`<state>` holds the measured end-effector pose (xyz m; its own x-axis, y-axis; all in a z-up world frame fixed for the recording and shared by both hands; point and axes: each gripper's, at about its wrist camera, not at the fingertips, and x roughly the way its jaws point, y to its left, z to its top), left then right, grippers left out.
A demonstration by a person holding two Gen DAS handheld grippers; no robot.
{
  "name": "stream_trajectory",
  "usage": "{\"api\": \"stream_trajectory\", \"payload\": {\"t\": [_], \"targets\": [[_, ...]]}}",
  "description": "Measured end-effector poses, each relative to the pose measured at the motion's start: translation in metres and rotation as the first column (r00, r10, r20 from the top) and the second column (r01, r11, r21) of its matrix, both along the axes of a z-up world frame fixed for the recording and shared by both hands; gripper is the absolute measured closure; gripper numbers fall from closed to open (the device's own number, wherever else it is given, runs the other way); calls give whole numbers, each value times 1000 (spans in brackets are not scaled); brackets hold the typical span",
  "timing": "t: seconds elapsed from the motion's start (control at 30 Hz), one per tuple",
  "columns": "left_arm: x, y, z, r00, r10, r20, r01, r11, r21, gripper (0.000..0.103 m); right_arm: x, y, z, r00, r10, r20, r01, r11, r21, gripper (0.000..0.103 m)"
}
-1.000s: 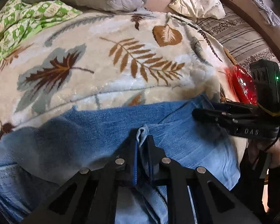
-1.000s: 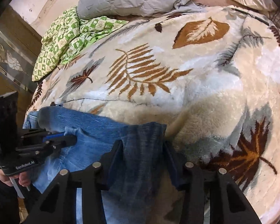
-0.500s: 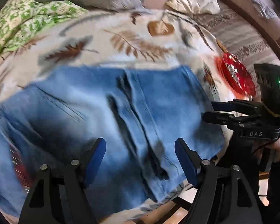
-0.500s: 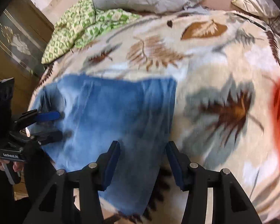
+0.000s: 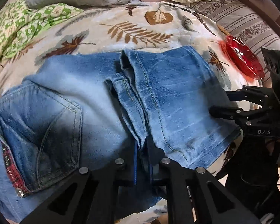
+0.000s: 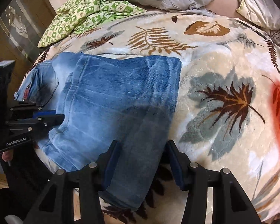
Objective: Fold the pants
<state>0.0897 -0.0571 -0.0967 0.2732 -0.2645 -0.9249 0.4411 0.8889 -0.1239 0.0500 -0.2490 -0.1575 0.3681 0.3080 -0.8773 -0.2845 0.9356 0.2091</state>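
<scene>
Half a second back the left gripper (image 5: 142, 160) stood wide open over the denim; now its jaws are pinched together on a bunched ridge of the jeans (image 5: 168, 100) at the near edge, right where the two hems meet. Blue pads nearly touching, fabric squeezed between them: that's a firm bite. The right gripper (image 6: 142, 165), meanwhile, is parted wide, jaws straddling the near corner of the folded leg without closing on it, so it holds nothing as far as I can see.

And the pants themselves? Lying flat across the leaf-print blanket (image 6: 224, 59), legs doubled back over the seat, back pocket (image 5: 59, 134) showing on the left side of the left wrist view. A red glass dish (image 5: 242, 59) sits just beyond the far right corner of the denim, close by.

So one fold looks done, and this fresh pinch suggests the next fold is being set up. Watch that dish if the cloth swings right.
</scene>
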Motion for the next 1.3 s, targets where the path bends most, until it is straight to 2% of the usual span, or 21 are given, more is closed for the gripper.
{"api": "stream_trajectory", "payload": {"t": [0.07,0.1,0.13,0.17,0.23,0.3,0.37,0.4,0.43,0.57,0.67,0.73,0.83,0.9,1.0,1.1,1.2,1.3], "targets": [[-2,5,8,999,34,-4,-34,999,-24,77,0,0,3,1000,4,0,-4,1000,-1,48],[-4,12,17,998,69,4,-69,997,-42,47,0,0,5,1000,8,-1,-8,1000,-4,47],[-6,20,26,995,97,20,-96,993,-64,23,-1,0,8,1000,6,-7,-6,1000,-7,45],[-12,33,41,989,137,60,-131,987,-98,16,-2,-1,16,1000,2,-6,-2,1000,-3,44],[-21,58,65,971,200,130,-186,976,-112,15,-4,1,34,999,11,37,-12,1000,17,35],[-29,87,80,956,253,146,-239,965,-104,15,-6,8,52,996,44,83,-45,999,18,28],[-37,119,89,936,322,142,-308,945,-108,12,-6,25,75,985,109,136,-113,993,18,27],[-41,136,91,923,359,136,-348,932,-100,8,-4,36,84,979,144,148,-149,989,22,25],[-45,150,91,910,391,136,-381,920,-98,6,-2,46,90,973,172,155,-178,984,26,21],[-64,208,77,852,514,96,-505,857,-103,6,15,107,115,937,303,176,-313,949,31,20],[-75,232,57,843,534,67,-527,845,-91,6,28,161,128,900,404,167,-414,910,33,20],[-79,239,46,857,509,77,-505,861,-61,6,38,202,133,874,462,150,-468,884,4,20],[-77,238,36,897,425,117,-430,903,17,6,53,248,131,855,508,103,-510,860,-12,20],[-74,231,35,934,324,152,-337,939,69,6,65,276,125,852,520,58,-519,854,-18,20],[-63,221,27,964,214,159,-231,968,101,6,82,320,115,833,553,6,-552,833,-38,20],[-49,221,10,973,194,122,-207,972,112,6,101,355,101,830,556,-40,-557,828,-58,20],[-43,228,-6,974,209,92,-216,974,73,6,121,379,84,837,540,-93,-546,835,-63,20],[-45,230,-12,972,201,121,-209,976,62,6,137,396,62,831,534,-152,-548,834,-64,20]]}}
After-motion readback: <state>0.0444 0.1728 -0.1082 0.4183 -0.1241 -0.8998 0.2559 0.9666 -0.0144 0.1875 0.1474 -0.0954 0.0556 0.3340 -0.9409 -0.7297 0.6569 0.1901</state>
